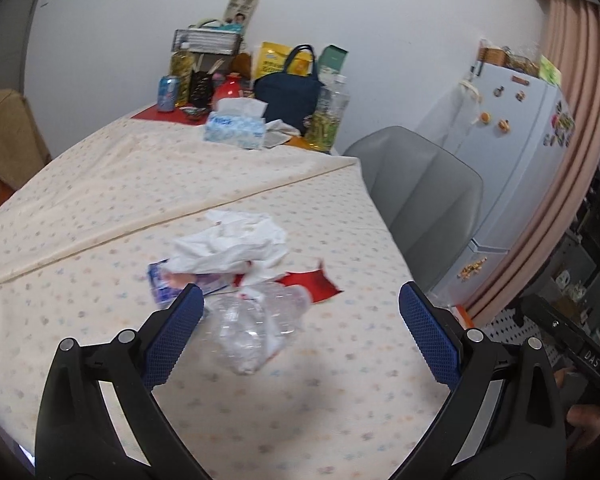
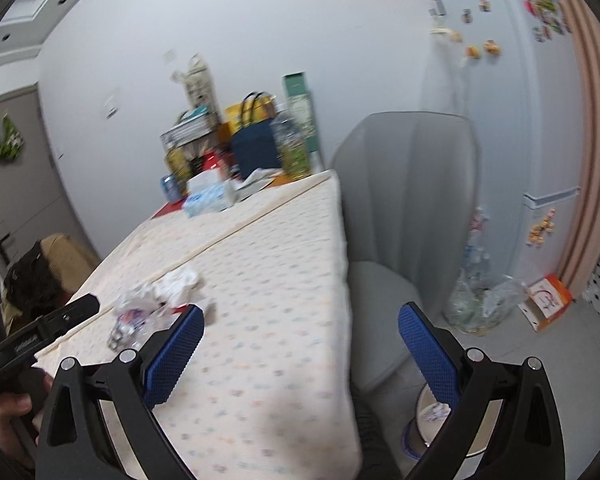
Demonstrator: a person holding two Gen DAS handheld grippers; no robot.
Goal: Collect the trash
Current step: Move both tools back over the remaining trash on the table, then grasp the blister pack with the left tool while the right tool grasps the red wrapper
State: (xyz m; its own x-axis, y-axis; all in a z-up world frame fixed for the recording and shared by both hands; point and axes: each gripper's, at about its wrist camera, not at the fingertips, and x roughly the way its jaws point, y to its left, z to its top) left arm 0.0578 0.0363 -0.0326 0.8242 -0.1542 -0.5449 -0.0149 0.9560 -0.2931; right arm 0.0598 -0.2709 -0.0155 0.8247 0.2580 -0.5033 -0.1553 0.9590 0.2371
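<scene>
A heap of trash lies on the dotted tablecloth [image 1: 100,184]: a crushed clear plastic bottle [image 1: 256,324], crumpled white tissue [image 1: 232,244], a purple-white wrapper [image 1: 164,280] and a red wrapper [image 1: 316,284]. My left gripper [image 1: 300,312] is open just above the cloth, the bottle between its blue pads, nearer the left one. In the right wrist view the same heap [image 2: 160,300] sits left of my right gripper [image 2: 300,332], which is open and empty over the table's right edge. A small bin [image 2: 432,420] with crumpled paper stands on the floor below.
A grey chair [image 2: 404,208] is tucked against the table's right side. At the far end stand a tissue box [image 1: 236,126], a navy bag [image 1: 288,92], a can [image 1: 168,94] and jars. A white fridge [image 2: 512,120] and a clear bag of bottles [image 2: 480,300] are at right.
</scene>
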